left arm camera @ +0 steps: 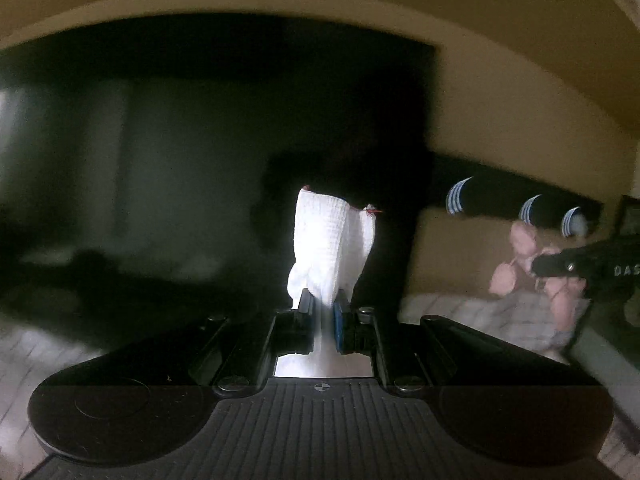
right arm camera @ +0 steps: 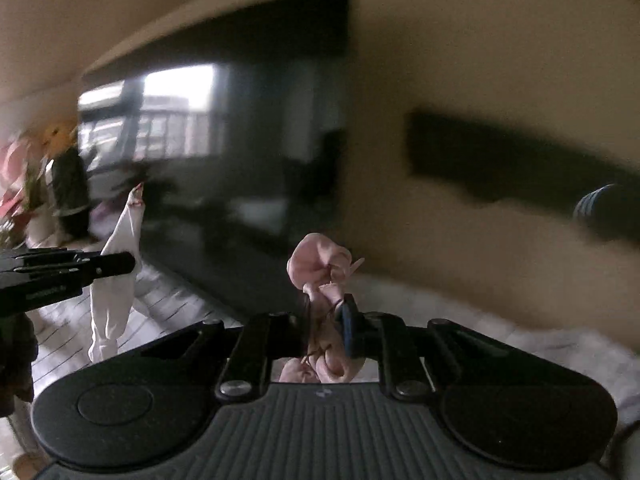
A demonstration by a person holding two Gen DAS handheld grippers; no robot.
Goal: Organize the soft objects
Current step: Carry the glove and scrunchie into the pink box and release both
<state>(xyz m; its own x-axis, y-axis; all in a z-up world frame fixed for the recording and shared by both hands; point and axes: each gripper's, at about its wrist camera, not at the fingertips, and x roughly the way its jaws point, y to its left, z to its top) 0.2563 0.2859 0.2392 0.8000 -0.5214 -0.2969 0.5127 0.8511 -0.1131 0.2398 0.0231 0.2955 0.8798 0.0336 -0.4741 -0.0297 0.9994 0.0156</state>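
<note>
The left gripper [left arm camera: 322,312] is clamped tight on a white cloth [left arm camera: 330,240], which sticks up just ahead of its fingertips. The right gripper [right arm camera: 328,320] is likewise closed on a bunched pink cloth [right arm camera: 320,268], part poking up ahead of the pads, part hanging back behind them. Only the left wrist view shows three dark striped rolls [left arm camera: 532,210] off to that gripper's right; the right wrist view alone catches a bright reflection in the big dark screen [right arm camera: 240,140] ahead.
</note>
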